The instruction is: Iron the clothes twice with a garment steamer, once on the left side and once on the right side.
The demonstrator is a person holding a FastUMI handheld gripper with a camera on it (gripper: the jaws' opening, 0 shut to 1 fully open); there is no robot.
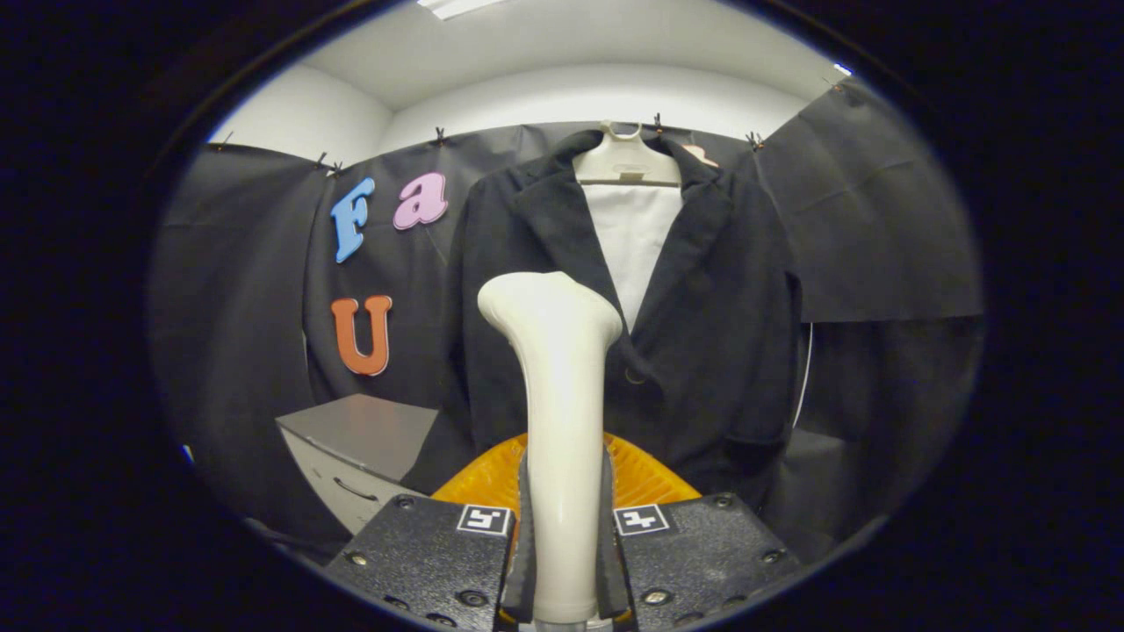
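Ceiling strip light [457,7] overhead gives even, fairly bright light with soft shadows, mild sheen on the steamer [558,421] clamped between the gripper [562,535] fingers, dark jacket [702,333] loses fold detail, centre sharp, strong fisheye bending and slight softness toward the rim.

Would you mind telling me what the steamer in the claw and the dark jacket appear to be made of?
The garment steamer, gripped between both fingers of the claw, looks like smooth cream plastic with a soft sheen. The jacket on its white hanger appears a matte woven cloth, possibly wool or a blend; it shows fine creases.
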